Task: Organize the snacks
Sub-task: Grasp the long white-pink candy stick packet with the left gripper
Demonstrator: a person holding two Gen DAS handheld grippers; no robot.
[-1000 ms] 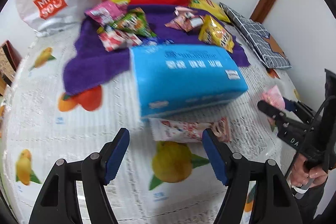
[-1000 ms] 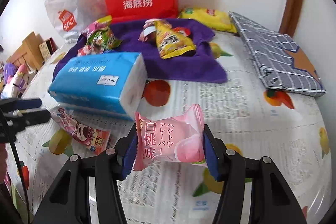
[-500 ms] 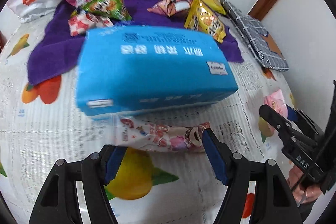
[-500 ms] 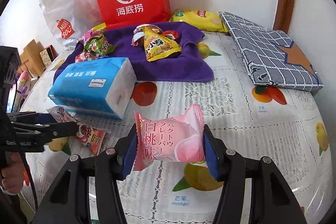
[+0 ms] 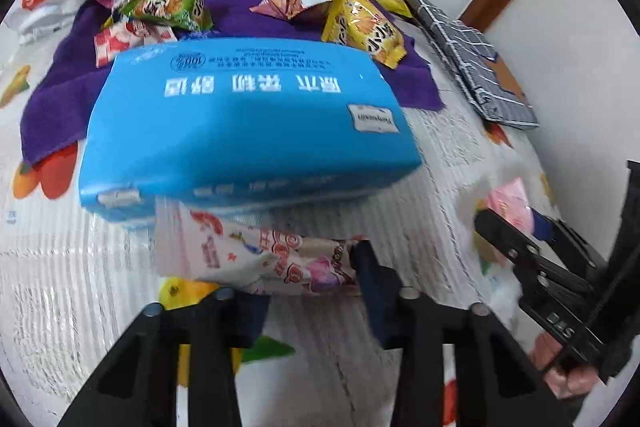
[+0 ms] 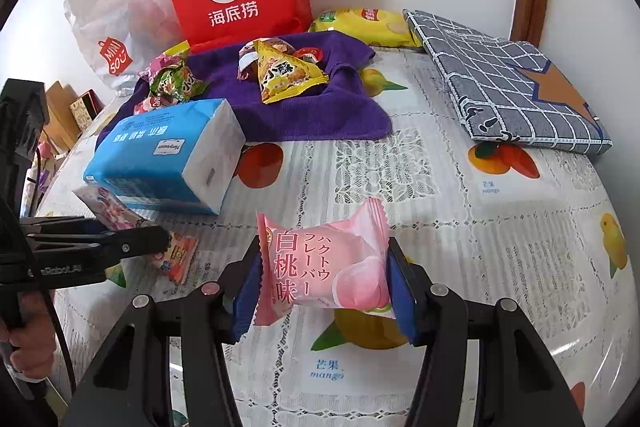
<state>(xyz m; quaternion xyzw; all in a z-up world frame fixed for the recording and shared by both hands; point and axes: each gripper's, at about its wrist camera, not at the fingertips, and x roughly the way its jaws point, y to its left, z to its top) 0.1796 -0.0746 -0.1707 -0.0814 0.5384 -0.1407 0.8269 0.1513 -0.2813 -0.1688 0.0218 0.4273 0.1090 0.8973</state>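
- Your left gripper has advanced since the earlier frames and narrowed its fingers about the cartoon-print snack packet; motion blur prevents me confirming a firm grip.
- That packet lies on the tablecloth, its far end tucked under the blue tissue pack.
- Your right gripper remains clamped on the pink peach snack, held above the tablecloth.
- Judgement: one snack is secured and a second is being taken; both have yet to join the snacks on the purple towel.
- Hidden: the packet's far end and the left fingertip contact.
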